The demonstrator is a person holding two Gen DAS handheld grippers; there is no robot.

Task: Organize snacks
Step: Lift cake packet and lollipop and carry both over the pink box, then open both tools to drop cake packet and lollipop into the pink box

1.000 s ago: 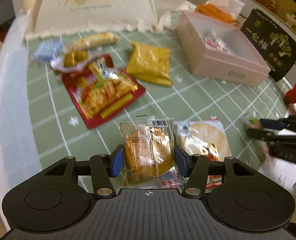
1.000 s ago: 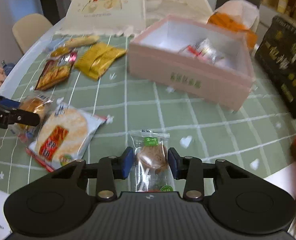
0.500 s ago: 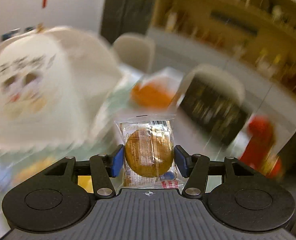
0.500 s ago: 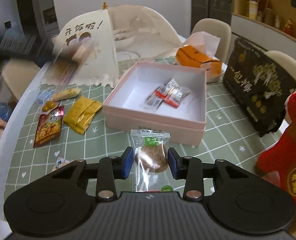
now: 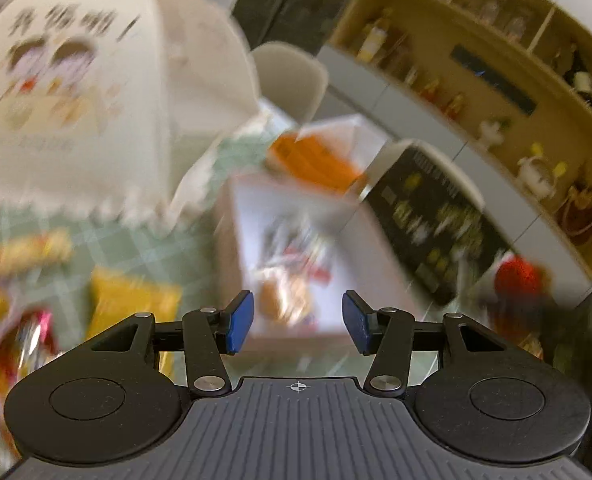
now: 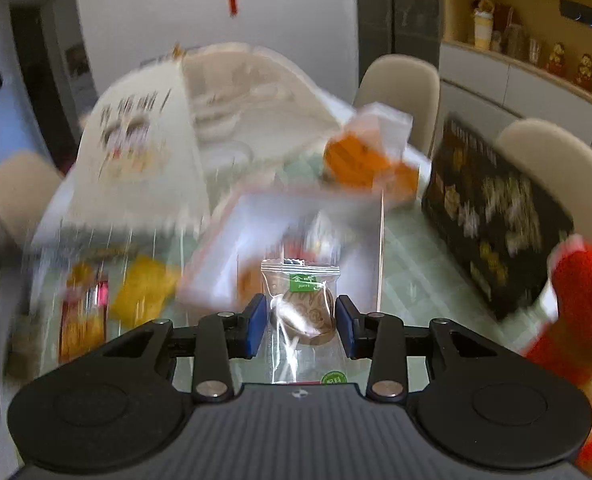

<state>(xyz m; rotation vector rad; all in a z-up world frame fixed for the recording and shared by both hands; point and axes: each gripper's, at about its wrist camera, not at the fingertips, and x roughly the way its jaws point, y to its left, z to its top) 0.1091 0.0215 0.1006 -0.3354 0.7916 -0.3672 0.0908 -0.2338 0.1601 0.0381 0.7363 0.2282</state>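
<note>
My left gripper [image 5: 296,322] is open and empty above the near side of the pink box [image 5: 376,280]. A wrapped golden cake [image 5: 280,300] lies blurred inside the box with other small packets [image 5: 300,244]. My right gripper [image 6: 299,322] is shut on a clear packet with a brown round candy [image 6: 302,312], held above the table in front of the pink box [image 6: 216,276]. Yellow [image 5: 132,300] and red [image 5: 20,344] snack packs lie on the green tablecloth to the left.
A white food cover [image 5: 68,92] stands at the back left. An orange tissue pack [image 5: 312,160] lies behind the box. A black gift box [image 5: 428,216] and a red plush toy [image 5: 520,280] stand to the right. Chairs ring the table.
My left gripper has opened and let the golden cake packet drop into the pink box. My right gripper has lifted and moved toward the box, still holding the candy packet.
</note>
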